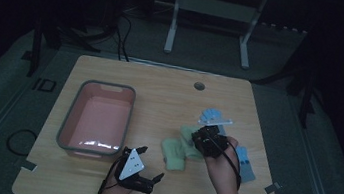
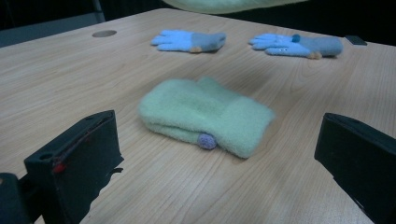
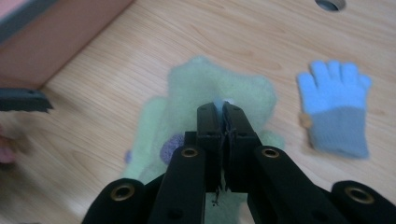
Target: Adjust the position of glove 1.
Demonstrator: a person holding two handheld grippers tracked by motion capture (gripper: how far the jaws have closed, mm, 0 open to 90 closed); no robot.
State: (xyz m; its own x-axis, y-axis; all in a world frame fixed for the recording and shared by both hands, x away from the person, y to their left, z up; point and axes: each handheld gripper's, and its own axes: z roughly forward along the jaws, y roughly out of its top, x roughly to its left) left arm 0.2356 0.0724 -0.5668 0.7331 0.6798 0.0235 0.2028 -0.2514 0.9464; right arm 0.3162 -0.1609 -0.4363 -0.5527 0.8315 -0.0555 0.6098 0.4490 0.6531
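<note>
Your right gripper [image 3: 222, 109] has its fingers [image 3: 208, 122] pinched together on a pale green mitten [image 3: 219, 84], gripping the fabric near its middle; in the right gripper view the mitten hangs lifted from the fingers above the wooden surface [image 1: 170, 92]. From the high view, this gripper [image 1: 201, 133] sits over the right-centre of the surface, with your hand [image 1: 221, 166] behind it.

A second green mitten [image 2: 205, 114] lies flat on the surface just ahead of your left gripper [image 2: 210, 186]. It is folded over, with a small purple dot [image 2: 206, 140] on its near edge. In the high view it [image 1: 174, 153] rests left of your right hand, close beside the lifted one.

Your left gripper [image 1: 144, 161] hovers near the front edge of the surface, fingers [image 2: 74, 163] spread wide apart and holding nothing. The mitten lies between and beyond them, untouched.

Two blue-and-grey gloves lie farther off: one glove [image 2: 189, 41] toward the back near the round hole [image 2: 104, 33] in the surface, the other glove [image 2: 296, 45] to its right. The right gripper view shows one blue glove [image 3: 334, 109] flat, fingers spread, just beside the lifted mitten.

A pink bin with a grey rim [image 1: 77, 110] stands on the left half of the surface, apart from all the mittens and gloves.
</note>
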